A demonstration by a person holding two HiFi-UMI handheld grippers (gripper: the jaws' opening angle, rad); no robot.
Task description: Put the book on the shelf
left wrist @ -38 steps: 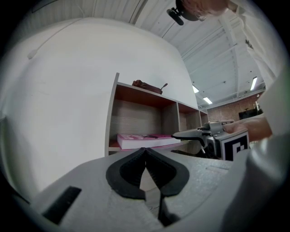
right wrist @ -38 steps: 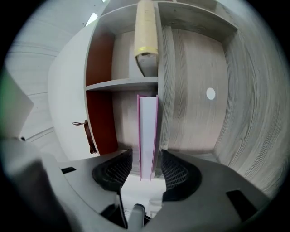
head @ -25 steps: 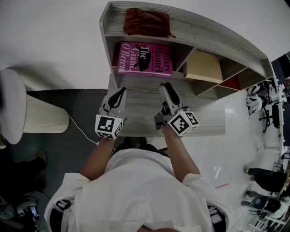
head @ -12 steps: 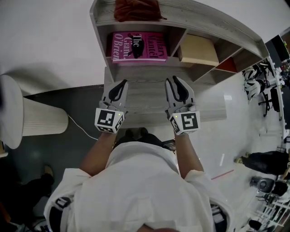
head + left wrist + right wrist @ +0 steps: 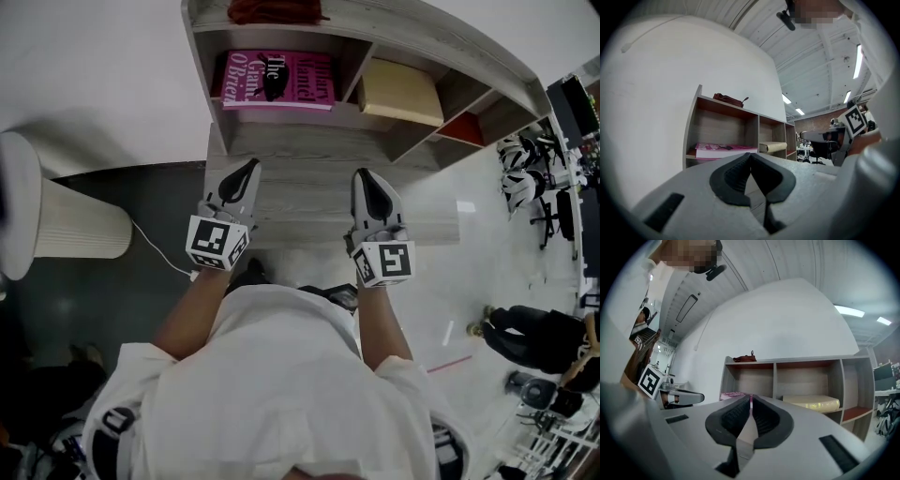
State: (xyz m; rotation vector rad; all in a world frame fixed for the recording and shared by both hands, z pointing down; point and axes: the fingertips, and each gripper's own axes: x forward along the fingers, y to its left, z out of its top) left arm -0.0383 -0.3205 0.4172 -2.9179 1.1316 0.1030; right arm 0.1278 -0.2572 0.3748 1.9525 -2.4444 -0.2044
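In the head view the pink book lies flat in the far-left compartment of the shelf. The left gripper and right gripper have both drawn back nearer the person than a second ago, well apart from it. The left gripper view shows its jaws pressed together on nothing, with the book far ahead. The right gripper view shows jaws that have just been closing and now meet, empty too, so the placing looks done and this is the retreat.
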